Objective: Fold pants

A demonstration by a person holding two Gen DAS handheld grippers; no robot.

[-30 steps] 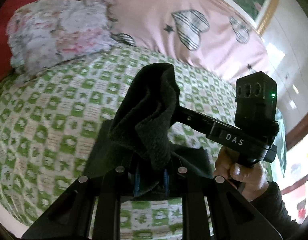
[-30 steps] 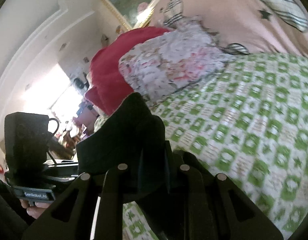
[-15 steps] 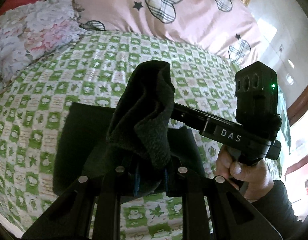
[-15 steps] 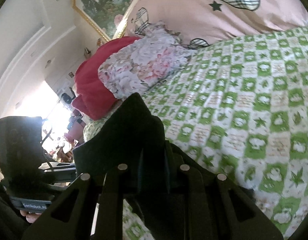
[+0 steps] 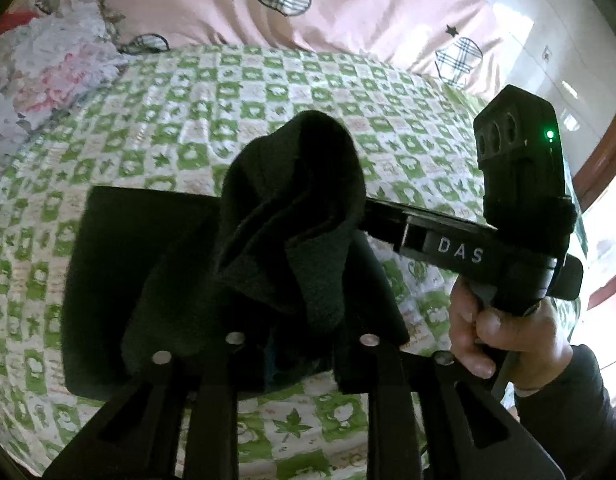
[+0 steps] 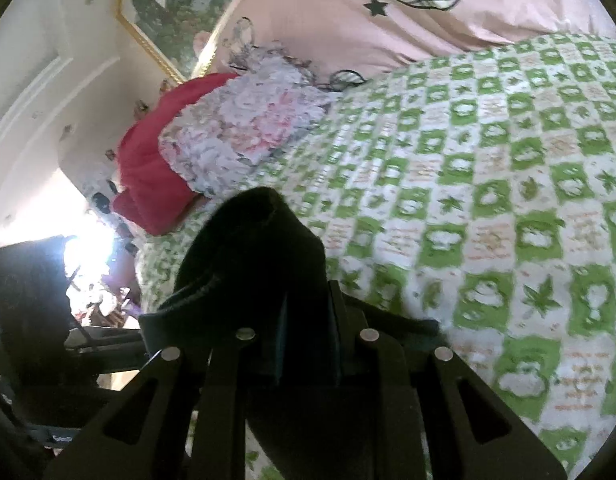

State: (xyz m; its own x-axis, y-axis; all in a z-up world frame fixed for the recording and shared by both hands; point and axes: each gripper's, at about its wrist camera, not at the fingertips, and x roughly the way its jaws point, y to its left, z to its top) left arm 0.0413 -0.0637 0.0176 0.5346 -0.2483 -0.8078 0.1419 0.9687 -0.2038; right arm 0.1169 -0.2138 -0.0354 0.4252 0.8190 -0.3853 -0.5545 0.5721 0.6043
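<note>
The black pants point(image 5: 148, 264) lie partly flat on the green checked bedspread point(image 5: 268, 92). My left gripper point(image 5: 298, 344) is shut on a bunched edge of the pants, which rises in a fold in front of the camera. My right gripper point(image 6: 306, 344) is shut on another bunched part of the pants point(image 6: 252, 264). The right gripper's body shows in the left wrist view point(image 5: 507, 216), held by a hand just right of the fold. The fingertips of both grippers are hidden by cloth.
A pink quilt with plaid hearts point(image 5: 308, 8) lies at the head of the bed. A floral pillow point(image 6: 244, 128) and a red pillow point(image 6: 148, 176) sit at the left. A framed picture point(image 6: 168, 0) hangs on the wall.
Both grippers have moved forward and lower over the bed with the pants held. More of the pants now lies flat on the bedspread.
</note>
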